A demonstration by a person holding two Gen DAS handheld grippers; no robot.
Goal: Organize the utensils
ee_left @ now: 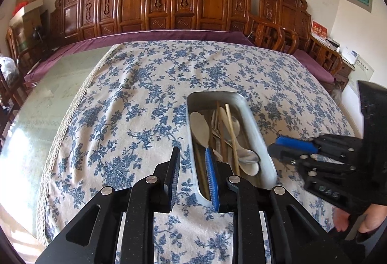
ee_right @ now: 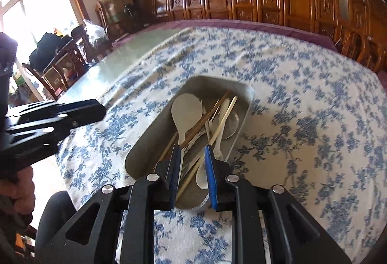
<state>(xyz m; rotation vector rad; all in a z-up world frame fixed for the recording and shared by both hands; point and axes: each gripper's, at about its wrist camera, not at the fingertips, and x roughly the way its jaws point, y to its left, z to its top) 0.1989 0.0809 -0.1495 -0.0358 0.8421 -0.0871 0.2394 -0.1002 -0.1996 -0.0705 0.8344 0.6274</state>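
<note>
Item 1, metal tray (ee_right: 244, 94): an oblong, shallow tin lying on the floral tablecloth (ee_left: 135, 99), directly ahead of and below your right gripper (ee_right: 192, 155). It is rigid, likely light, and its smooth walls will slide on the cloth if nudged.

Item 2, white rice paddle (ee_right: 186, 111): in the tray, its broad blade at the far end from your right gripper and its handle running back toward the left finger. Stiff plastic by the look, light and slick; take it by the narrow handle, not the blade.

Item 3, chopsticks (ee_right: 227, 111): several pale and brown sticks crossing the pile lengthwise, one passing between your right jaws. Thin, stiff and prone to roll; pinch near mid-length.

Item 4, spoons (ee_left: 246, 157): metal and white bowls heaped at the tray's near end, just right of your left gripper (ee_left: 193, 155). Hard and slippery; hold them by the stems.

Item 5, right gripper: jaws parted a little over the near end of the pile, pads pressing on nothing you can see.

Item 6, left gripper: jaws parted and empty, straddling the tray's near left wall, one finger over cloth, the other over the tray.
</note>
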